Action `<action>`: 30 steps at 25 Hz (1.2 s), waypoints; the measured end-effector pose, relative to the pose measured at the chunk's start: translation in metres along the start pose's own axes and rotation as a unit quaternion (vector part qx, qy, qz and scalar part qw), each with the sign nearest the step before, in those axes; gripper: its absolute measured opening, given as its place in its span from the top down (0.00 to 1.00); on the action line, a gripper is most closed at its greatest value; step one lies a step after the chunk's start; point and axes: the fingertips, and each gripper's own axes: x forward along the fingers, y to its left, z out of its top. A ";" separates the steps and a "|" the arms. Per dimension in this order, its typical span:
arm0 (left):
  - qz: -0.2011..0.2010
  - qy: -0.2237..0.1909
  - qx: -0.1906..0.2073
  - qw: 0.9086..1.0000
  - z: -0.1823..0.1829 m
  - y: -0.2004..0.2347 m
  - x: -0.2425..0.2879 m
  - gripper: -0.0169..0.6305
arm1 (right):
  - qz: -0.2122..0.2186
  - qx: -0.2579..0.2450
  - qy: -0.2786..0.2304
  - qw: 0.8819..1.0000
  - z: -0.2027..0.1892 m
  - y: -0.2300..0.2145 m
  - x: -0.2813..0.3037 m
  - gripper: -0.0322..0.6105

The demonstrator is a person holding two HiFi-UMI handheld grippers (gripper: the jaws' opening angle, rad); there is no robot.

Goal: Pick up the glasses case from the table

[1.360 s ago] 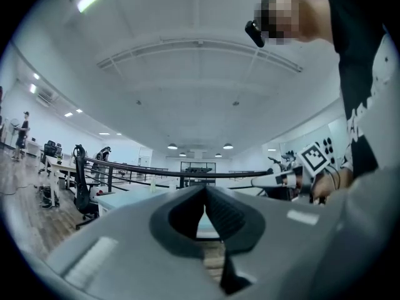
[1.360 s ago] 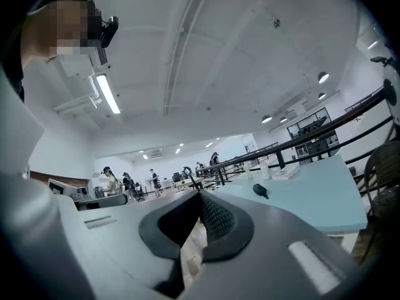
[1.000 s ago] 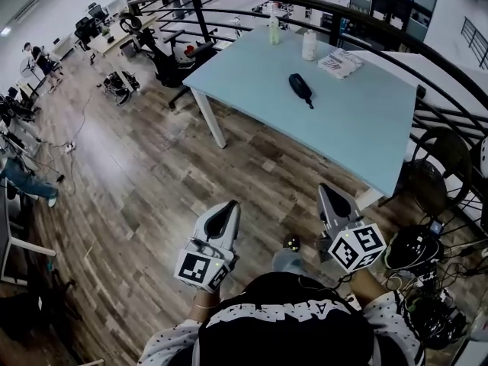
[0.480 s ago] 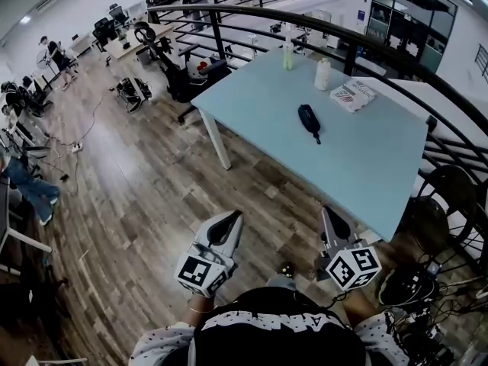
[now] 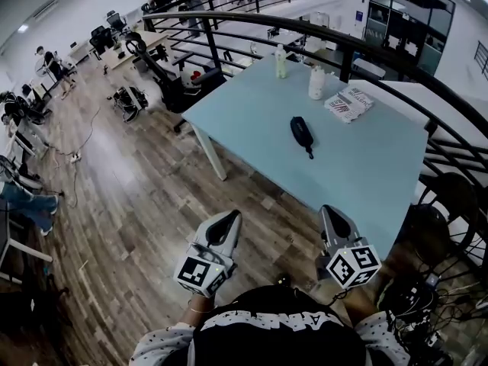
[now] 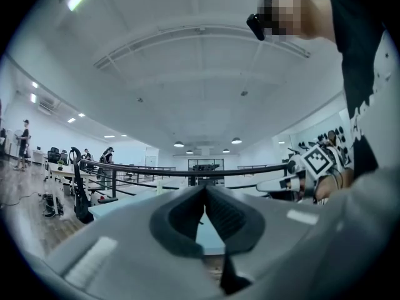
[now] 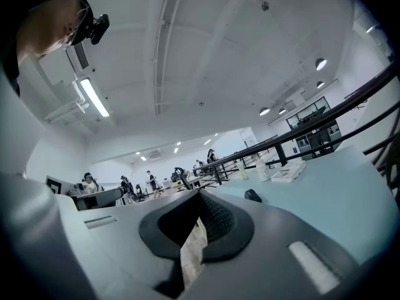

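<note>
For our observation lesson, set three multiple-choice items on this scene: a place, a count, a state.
1. Where is the glasses case? A on the floor; B on the table; C on a chair.
2. How many bottles stand there? A none; B two; C five.
3. The right gripper is: A wide open; B shut on the case; C shut, empty.
B: it lies on the blue top. B: both stand near the far edge. C: its jaws meet, nothing between.

The table [image 5: 358, 166] is pale blue and the case [image 5: 301, 131] black. The floor [image 5: 145, 197] is brown, wood-grained planks.
</note>
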 end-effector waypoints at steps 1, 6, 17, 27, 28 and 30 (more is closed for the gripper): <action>0.002 0.000 0.003 1.000 0.000 0.001 0.006 0.97 | 0.002 0.001 -0.001 1.000 0.002 -0.005 0.006 0.94; 0.014 0.007 0.014 1.000 0.004 0.005 0.032 0.97 | 0.014 0.012 -0.002 1.000 0.008 -0.027 0.027 0.94; 0.010 0.022 0.019 1.000 -0.004 -0.002 0.062 0.97 | 0.014 0.035 0.001 0.999 0.003 -0.052 0.035 0.94; -0.036 0.011 -0.002 0.999 -0.011 -0.007 0.105 0.97 | -0.040 0.034 -0.018 0.998 0.011 -0.086 0.020 0.94; -0.043 0.007 -0.006 0.999 -0.010 -0.008 0.113 0.97 | -0.048 0.033 -0.020 0.998 0.014 -0.092 0.021 0.94; -0.053 0.003 -0.013 0.999 -0.009 -0.005 0.127 0.97 | -0.059 0.029 -0.020 0.998 0.018 -0.102 0.027 0.94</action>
